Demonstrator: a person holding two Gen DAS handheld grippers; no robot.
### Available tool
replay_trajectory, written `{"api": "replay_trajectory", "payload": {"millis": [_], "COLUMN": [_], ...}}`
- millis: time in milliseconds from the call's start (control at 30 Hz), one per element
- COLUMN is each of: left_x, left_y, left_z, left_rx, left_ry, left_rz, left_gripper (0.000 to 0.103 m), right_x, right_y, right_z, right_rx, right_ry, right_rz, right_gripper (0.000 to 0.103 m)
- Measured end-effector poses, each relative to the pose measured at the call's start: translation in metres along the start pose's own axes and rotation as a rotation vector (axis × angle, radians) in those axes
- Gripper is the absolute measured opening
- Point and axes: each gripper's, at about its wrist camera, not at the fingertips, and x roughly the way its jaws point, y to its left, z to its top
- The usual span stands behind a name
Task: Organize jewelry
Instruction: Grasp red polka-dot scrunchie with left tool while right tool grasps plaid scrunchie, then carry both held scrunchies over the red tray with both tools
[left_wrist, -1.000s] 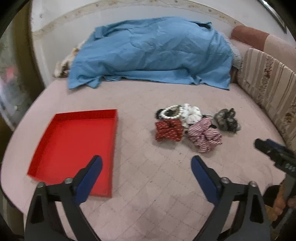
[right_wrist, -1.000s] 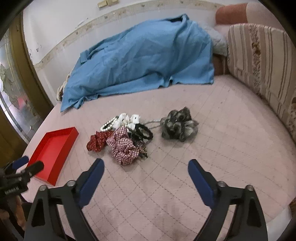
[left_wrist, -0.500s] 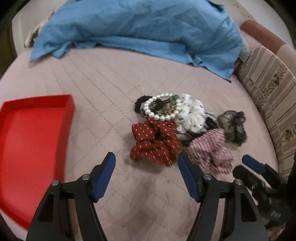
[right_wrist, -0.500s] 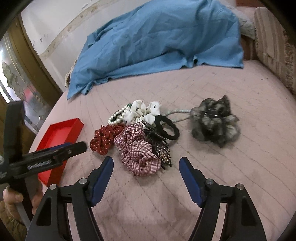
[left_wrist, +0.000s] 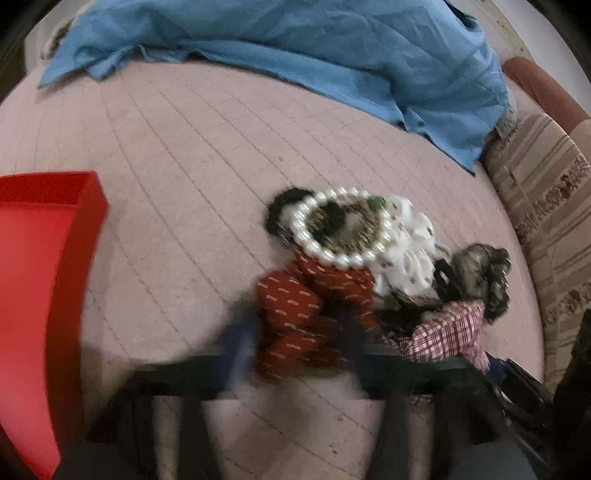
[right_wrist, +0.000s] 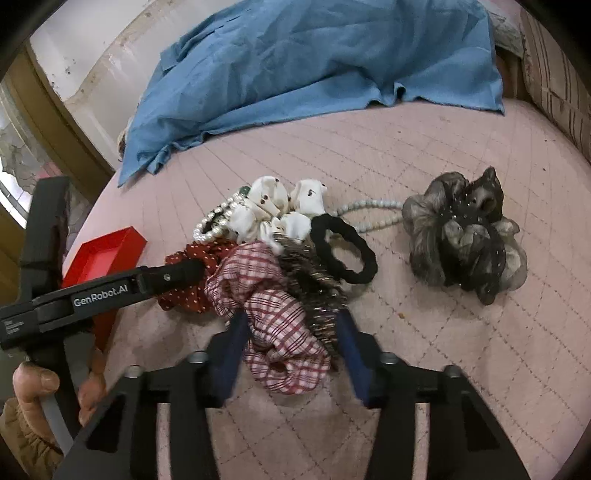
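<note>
A heap of hair ties and jewelry lies on the pink quilt. My left gripper (left_wrist: 291, 332), blurred, is shut on the red dotted scrunchie (left_wrist: 295, 306); its finger (right_wrist: 184, 271) rests across that scrunchie in the right wrist view. Behind it lie a pearl bracelet (left_wrist: 332, 254) and a white scrunchie (left_wrist: 410, 258). My right gripper (right_wrist: 290, 332) is closing, its blue pads on either side of the plaid scrunchie (right_wrist: 273, 302), which does not look squeezed. A black hair tie (right_wrist: 343, 251) and a grey scrunchie (right_wrist: 465, 236) lie to the right. The red tray (left_wrist: 37, 258) sits left.
A blue blanket (left_wrist: 295, 44) is bunched along the far side of the bed. A striped cushion (left_wrist: 546, 206) lines the right edge. A hand (right_wrist: 33, 384) holds the left gripper's handle at the lower left of the right wrist view.
Both grippers dropped toward the heap and their jaws narrowed. The left one came around the red dotted scrunchie, the right one around the plaid scrunchie.
</note>
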Motion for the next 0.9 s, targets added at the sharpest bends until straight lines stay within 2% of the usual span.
{"api": "replay_trajectory", "payload": {"millis": [33, 100, 200, 367, 533, 667, 900], "left_x": [0.001, -0.008, -0.034, -0.087, -0.131, -0.151, -0.162], "left_y": [0.0, -0.001, -0.001, 0.002, 0.024, 0.057, 0.135], "left_z": [-0.001, -0.004, -0.012, -0.028, -0.04, -0.041, -0.032], "left_rx": [-0.008, -0.01, -0.028, -0.018, -0.039, -0.085, -0.209], "left_ry": [0.018, 0.002, -0.029, -0.108, -0.196, -0.261, -0.309], "left_rz": [0.001, 0.006, -0.032, -0.075, -0.084, -0.048, -0.014], "left_gripper": [0.009, 0.009, 0.009, 0.009, 0.009, 0.009, 0.009], "right_x": [-0.001, -0.004, -0.013, -0.031, -0.049, -0.061, -0.077], "right_y": [-0.001, -0.003, -0.003, 0.005, 0.026, 0.049, 0.108], "right_z": [0.0, 0.0, -0.003, -0.013, -0.021, -0.02, 0.002], "right_rx": [0.002, 0.024, 0.042, 0.041, -0.001, -0.047, -0.159], "right_ry": [-0.002, 0.007, 0.01, 0.012, 0.003, -0.007, -0.043], "right_rz": [0.003, 0.036, 0.068, 0.097, 0.103, 0.107, 0.139], "right_gripper": [0.026, 0.017, 0.011, 0.01, 0.01, 0.01, 0.01]}}
